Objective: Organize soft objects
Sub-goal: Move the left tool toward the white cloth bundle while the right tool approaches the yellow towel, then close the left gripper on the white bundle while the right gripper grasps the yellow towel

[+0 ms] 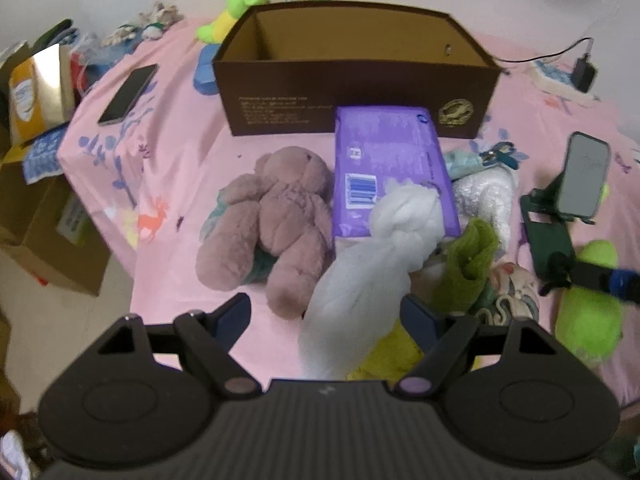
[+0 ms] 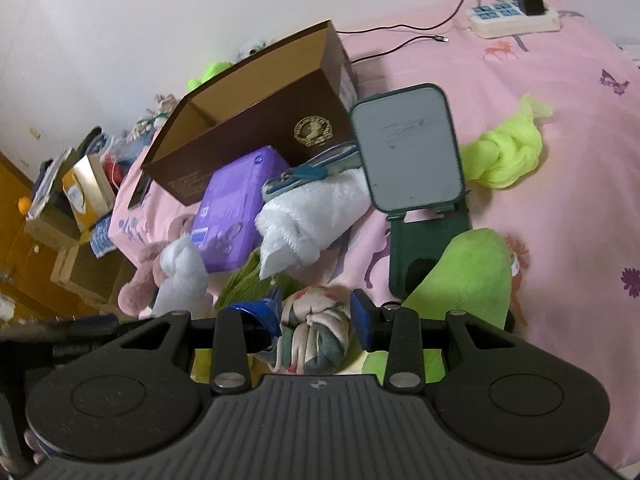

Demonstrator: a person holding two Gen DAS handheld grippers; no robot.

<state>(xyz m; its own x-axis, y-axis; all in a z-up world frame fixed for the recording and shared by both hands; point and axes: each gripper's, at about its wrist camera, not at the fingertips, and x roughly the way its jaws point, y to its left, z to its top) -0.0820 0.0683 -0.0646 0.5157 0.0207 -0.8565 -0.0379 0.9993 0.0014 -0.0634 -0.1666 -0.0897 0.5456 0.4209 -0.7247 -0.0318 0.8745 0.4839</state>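
My left gripper (image 1: 326,312) is open wide over a white knotted cloth (image 1: 360,276). The cloth lies between the fingers with a gap on its left side. It runs up onto a purple pack (image 1: 388,160). Left of it a pink teddy bear (image 1: 276,216) lies face down. My right gripper (image 2: 316,316) is shut on a rolled floral cloth (image 2: 312,332), with blue pads on both sides of it. A green plush (image 2: 468,272) lies right of that gripper. A green towel (image 1: 468,268) and a white fluffy towel (image 2: 312,216) lie beyond. An open brown box (image 1: 356,92) stands behind the pile.
A phone on a green stand (image 2: 412,148) stands right of the pile, with a neon knotted cloth (image 2: 508,156) past it. Another phone (image 1: 128,96) lies on the pink sheet at the left. A power strip (image 2: 512,20) sits far back. Cardboard boxes (image 1: 52,240) stand beside the bed.
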